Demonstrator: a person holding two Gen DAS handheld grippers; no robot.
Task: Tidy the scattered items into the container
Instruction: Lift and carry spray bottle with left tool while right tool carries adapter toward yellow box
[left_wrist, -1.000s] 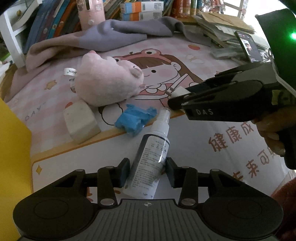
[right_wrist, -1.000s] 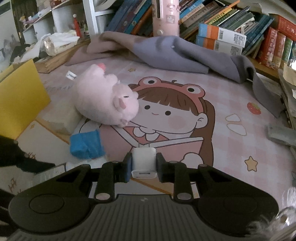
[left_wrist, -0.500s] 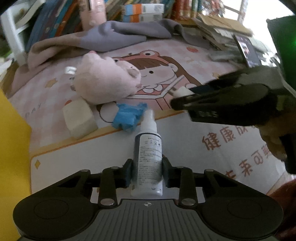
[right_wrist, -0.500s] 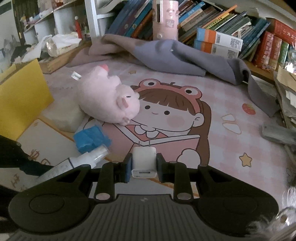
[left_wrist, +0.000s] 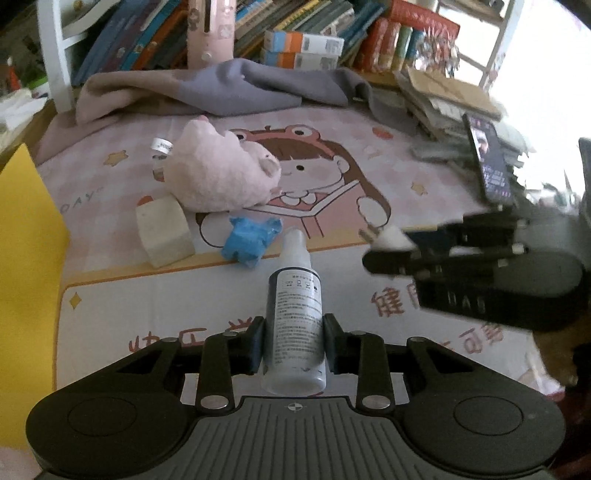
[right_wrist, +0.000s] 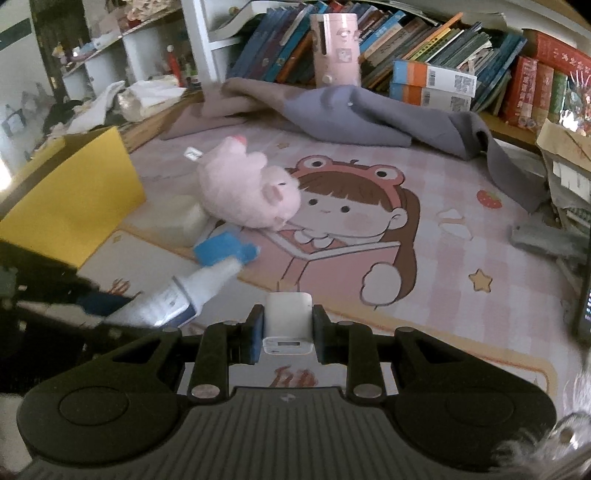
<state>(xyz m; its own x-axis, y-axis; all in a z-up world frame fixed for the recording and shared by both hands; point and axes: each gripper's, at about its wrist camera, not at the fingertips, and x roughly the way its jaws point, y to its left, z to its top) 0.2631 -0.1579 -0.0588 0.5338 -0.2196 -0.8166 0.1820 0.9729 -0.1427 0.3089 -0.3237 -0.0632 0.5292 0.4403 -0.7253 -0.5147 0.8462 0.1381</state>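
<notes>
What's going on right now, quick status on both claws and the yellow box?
Left gripper shut on spray bottle. Right gripper shut on white charger. Yellow box left, nothing blocking it.

Plush pig (left_wrist: 221, 177) behind sponge block (left_wrist: 164, 234)

A cartoon mat (right_wrist: 436, 266), printed with a frog-hatted girl reading a book, spreads ahead of both claws. Far ahead at its back edge lies a rumpled grey-purple blanket (right_wrist: 376, 114), spilling down to the right. Behind the blanket a row of leaning books (right_wrist: 424, 40) fills the low shelf, with a pink cylinder (right_wrist: 335, 48) standing upright among them and two orange-and-white boxes (right_wrist: 432, 86) stacked just right of it. Far ahead on the right, a messy stack of papers and cardboard (left_wrist: 443, 99) sits beside the mat.
</notes>
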